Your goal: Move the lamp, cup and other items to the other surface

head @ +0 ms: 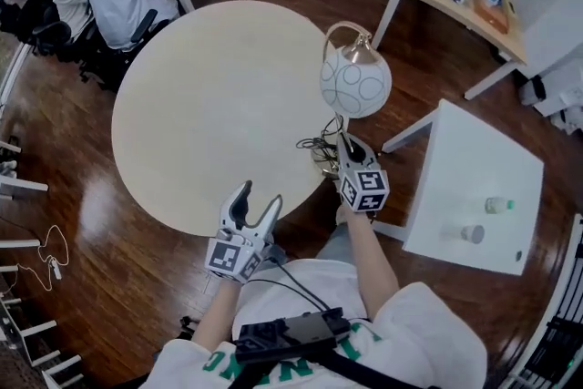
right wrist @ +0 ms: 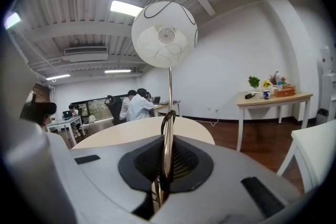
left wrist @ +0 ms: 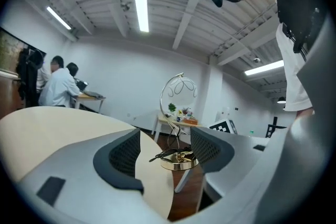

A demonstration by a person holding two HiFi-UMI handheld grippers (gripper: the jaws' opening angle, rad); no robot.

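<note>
The round surface (head: 209, 105) is big, smooth and pale, like light wood. The white surface (head: 474, 168) beside it is square and flat, on thin white legs.

The lamp (head: 355, 82) is at the round surface's right edge, between the two surfaces. Its shade (right wrist: 164, 34) is a white ball with thin dark loops drawn on it. Its stem (right wrist: 168, 128) is thin, shiny and gold. Its base (left wrist: 178, 161) is flat, round and gold, with a black cord (head: 314, 144) bunched by it. I cannot tell if the base rests on the round surface.

The right hand-held gripper (right wrist: 165, 165) is squeezed tight on the stem, low down, with the ball above it. The left hand-held gripper (left wrist: 165, 150) is wide apart and holds nothing. The base shows far off between its dark, bumpy pads (left wrist: 123, 157).

Both arms reach forward from the body. The right arm (head: 364, 250) goes further, out to the lamp. The left arm (head: 214, 314) ends at the round surface's near edge.

A small cup (head: 472, 234) and a small bottle (head: 498, 205) are on the white surface.
</note>
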